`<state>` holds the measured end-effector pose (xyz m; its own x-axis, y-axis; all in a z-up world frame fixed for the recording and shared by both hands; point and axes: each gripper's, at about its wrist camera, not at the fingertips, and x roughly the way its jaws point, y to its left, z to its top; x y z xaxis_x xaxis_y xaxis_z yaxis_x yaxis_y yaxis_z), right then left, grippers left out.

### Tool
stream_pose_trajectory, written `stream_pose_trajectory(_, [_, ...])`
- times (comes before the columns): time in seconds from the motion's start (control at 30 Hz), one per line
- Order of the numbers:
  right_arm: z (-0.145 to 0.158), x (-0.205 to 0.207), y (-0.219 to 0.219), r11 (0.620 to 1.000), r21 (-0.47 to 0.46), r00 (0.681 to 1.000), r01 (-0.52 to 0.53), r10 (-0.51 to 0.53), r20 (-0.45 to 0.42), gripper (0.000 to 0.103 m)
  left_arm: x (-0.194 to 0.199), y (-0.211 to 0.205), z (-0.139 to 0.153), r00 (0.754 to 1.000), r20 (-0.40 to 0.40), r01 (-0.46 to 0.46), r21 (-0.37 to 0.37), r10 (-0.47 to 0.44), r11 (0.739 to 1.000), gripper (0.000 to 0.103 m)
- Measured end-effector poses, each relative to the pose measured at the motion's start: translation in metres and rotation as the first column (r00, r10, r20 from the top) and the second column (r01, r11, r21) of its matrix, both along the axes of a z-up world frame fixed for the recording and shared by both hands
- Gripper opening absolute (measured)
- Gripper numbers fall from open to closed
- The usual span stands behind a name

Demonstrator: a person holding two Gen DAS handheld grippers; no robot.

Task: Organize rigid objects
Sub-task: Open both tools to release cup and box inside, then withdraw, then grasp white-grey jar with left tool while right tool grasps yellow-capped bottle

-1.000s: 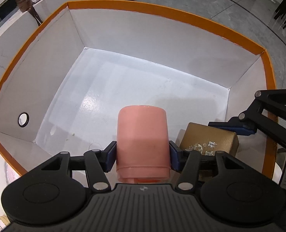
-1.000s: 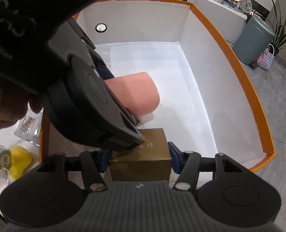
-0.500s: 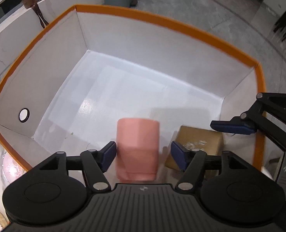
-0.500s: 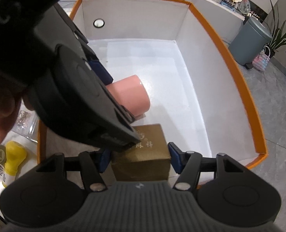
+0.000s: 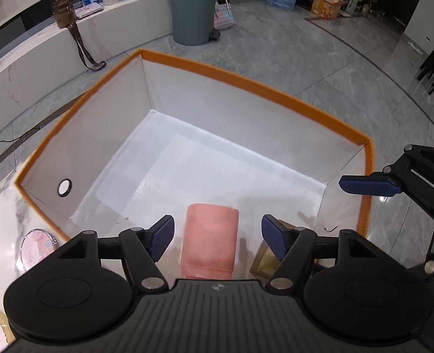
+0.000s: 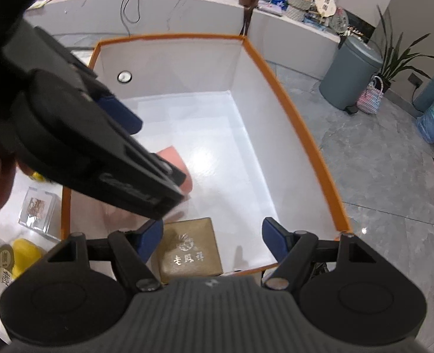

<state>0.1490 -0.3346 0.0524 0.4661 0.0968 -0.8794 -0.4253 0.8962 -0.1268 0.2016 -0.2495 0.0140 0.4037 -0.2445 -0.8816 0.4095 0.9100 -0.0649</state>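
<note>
Claws: left claw [image 5: 217, 236] and right claw [image 6: 212, 239] opening, released, nothing grasped. Risk: pad snagging cup [image 5: 209, 239] or gold box [image 6: 190, 250], tipping it inside bin [image 5: 246, 79].

Grey pedal bin [image 5: 194, 8], potted plant [image 6: 399, 50]

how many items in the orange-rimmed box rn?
2. Pink cylinder lies on the floor of the box near its front wall; gold box sits right beside it. Gripper bodies hide the nearest strip, so more may be hidden.
</note>
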Motion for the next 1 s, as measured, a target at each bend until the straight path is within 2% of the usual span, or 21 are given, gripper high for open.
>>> stream_pose_trajectory(0.17, [0.014,-0.004,-0.002,1.000,0.019,0.999,0.019,-0.020,0.040,0.073,-0.010,0.010,0.017,0.999,0.028,-0.023,-0.024,0.023,0.999,0.080])
stream_pose_trajectory(0.47, [0.034,-0.022,0.015,0.999,0.029,0.996,-0.021,0.018,0.087,0.073,-0.043,0.049,0.044,0.993,0.092,-0.069,-0.069,0.075,0.995,0.081])
stream_pose_trajectory(0.53, [0.036,-0.024,0.020,0.999,0.027,0.995,-0.031,0.029,0.092,0.073,-0.051,0.063,0.045,0.990,0.094,-0.095,-0.096,0.104,0.991,0.082])
stream_pose_trajectory(0.73, [0.044,-0.030,0.042,0.997,0.022,0.991,-0.070,0.067,0.114,0.073,-0.090,0.099,0.048,0.976,0.118,-0.172,-0.105,0.184,0.979,0.082])
stream_pose_trajectory(1.0, [0.044,-0.042,0.071,0.991,0.000,0.984,-0.133,0.132,0.121,0.073,-0.142,0.142,0.045,0.958,0.122,-0.233,-0.205,0.261,0.951,0.082])
